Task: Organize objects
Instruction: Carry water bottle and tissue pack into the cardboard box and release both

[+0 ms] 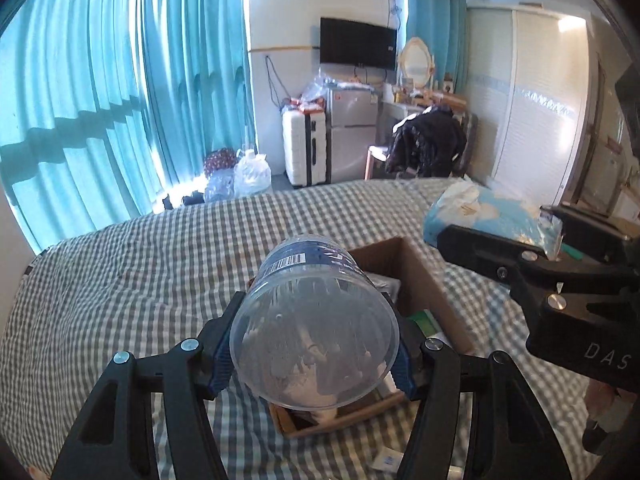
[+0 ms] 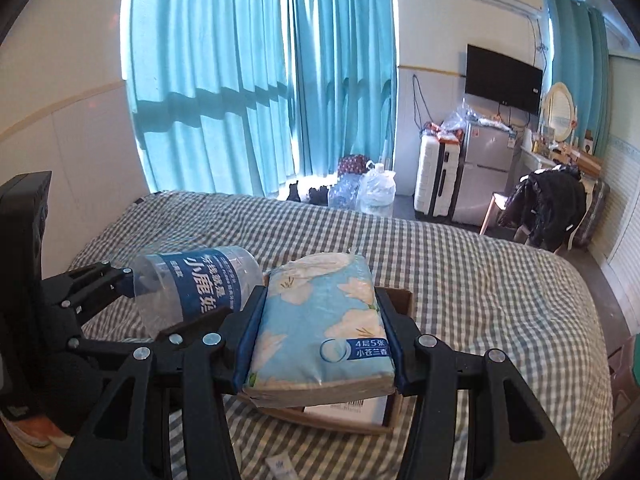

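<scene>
- Brown cardboard box [image 1: 416, 276]: sits on the checked bedspread [image 1: 140, 280], already holding some goods: a white carton with a barcode, seen under the right gripper's load, and a green-and-white pack by the near wall. Judged partly filled.
- Clear plastic jar [image 1: 316, 332], blue label with barcode: lies on its side in the air over the near end of the box, base toward the left wrist camera. Not yet set down.
- Left gripper [image 1: 314, 360]: fingers parted wide enough to take the jar's girth, blue pads pressed to its sides; clamped on it.
- Tissue pack [image 2: 320, 324], pale blue with white flowers: held above the box, long faces between the pads. Not yet placed.
- Right gripper [image 2: 320, 340]: fingers spread to the pack's width and clenched on it, the wrapper looking slightly squeezed.
- Small white packet [image 2: 282, 466]: loose on the bedspread near the front of the box.
- Remaining, as judged: lower both held items into the box, then the stray packet.
</scene>
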The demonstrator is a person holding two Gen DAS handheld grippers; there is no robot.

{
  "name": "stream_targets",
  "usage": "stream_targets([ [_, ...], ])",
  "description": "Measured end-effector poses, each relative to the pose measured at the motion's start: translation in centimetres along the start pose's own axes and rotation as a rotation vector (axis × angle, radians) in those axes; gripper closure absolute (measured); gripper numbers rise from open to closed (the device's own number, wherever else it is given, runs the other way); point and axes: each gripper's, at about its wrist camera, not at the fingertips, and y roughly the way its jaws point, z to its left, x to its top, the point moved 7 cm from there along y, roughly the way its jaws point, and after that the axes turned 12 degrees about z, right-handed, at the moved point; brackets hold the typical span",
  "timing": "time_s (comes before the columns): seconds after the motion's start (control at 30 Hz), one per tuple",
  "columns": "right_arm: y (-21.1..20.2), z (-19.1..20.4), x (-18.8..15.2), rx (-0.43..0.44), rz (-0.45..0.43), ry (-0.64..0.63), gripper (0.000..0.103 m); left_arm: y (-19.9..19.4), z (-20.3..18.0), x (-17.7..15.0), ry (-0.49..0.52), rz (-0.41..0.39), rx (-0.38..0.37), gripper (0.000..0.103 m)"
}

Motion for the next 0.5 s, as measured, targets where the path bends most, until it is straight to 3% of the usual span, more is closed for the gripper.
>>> stream_targets([
  [0.3, 10.9, -3.1, -0.9, -0.009, 0.114, 0.037, 0.052, 9.9, 0.0, -2.1, 0.017, 0.125, -0.005, 0.039],
  [0.5, 14.8, -3.6, -3.1, 0.0, 0.184, 0.041, 0.052, 12.5, -0.5, -3.1, 0.034, 0.157, -0.006, 0.039],
])
